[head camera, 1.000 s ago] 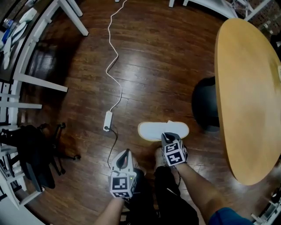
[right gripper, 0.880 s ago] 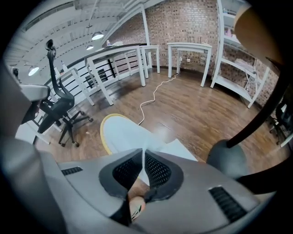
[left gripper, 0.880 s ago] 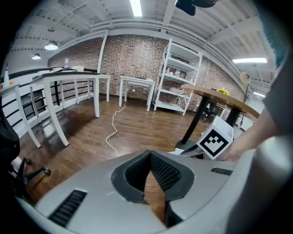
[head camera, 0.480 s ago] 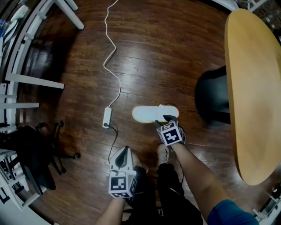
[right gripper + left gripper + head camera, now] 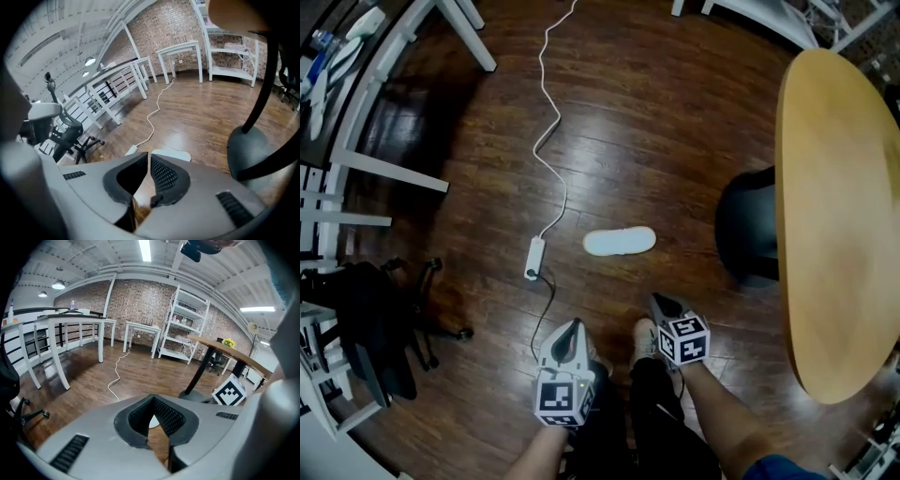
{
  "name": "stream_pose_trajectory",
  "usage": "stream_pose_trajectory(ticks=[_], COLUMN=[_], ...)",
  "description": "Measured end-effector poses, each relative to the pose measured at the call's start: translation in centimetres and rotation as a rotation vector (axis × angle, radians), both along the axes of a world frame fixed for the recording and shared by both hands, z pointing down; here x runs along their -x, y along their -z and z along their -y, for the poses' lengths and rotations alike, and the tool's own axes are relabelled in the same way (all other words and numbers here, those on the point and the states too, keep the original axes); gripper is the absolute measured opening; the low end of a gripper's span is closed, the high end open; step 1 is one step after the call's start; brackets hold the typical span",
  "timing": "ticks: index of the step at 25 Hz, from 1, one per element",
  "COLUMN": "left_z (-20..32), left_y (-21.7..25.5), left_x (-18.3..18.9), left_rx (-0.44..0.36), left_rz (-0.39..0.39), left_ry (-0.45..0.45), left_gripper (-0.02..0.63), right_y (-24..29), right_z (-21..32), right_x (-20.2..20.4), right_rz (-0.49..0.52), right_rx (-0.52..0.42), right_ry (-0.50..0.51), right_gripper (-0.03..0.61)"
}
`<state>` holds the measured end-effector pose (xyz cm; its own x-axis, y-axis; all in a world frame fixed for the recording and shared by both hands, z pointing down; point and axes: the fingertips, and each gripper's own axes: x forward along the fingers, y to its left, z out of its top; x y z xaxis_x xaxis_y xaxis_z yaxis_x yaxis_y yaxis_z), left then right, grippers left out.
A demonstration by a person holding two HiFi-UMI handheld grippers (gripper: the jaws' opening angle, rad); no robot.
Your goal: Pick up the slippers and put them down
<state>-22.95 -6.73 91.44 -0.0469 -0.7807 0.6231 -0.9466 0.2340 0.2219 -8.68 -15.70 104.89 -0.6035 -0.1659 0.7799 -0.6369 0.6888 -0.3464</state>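
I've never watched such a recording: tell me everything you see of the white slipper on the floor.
The slipper is white, flat and long-oval, seemingly soft fabric. It lies flat on the dark wooden floor, between a white power strip and a black table base, touching neither.

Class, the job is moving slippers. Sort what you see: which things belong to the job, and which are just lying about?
Job:
- white slipper on the floor

Lying about:
- power strip with its cable
- wooden table
- black table base
- black chair
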Motion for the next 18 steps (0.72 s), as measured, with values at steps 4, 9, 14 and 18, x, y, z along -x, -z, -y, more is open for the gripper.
stream_pose_trajectory(ticks=[4, 9, 14, 18], left_z=[-0.9, -2.1, -2.4, -3.4], left_y=[4.3, 12.9, 22.1, 28.4], left_x=[-0.4, -1.2, 0.7, 1.8], left_rx=[-0.039, -0.084, -0.160, -0.215], left_rz=[-0.006, -0.010, 0.057, 0.117], left_ry=[0.008, 0.006, -0.004, 0.014], left_gripper=[0.005, 0.005, 0.005, 0.004], right_y=[7.8, 21.0, 31.1, 37.9], right_z=[-0.5, 0.6, 0.6, -0.4], right_x=[-0.2, -0.2, -0.3, -0.5], right_rz=[0.152, 0.276, 0.299, 0.326], right_rx=[-0.019, -0.140, -0.255, -0.325], right_ry=[-0.071, -0.061, -0.010, -0.005], right_gripper=[0.002, 0.005, 0.005, 0.003])
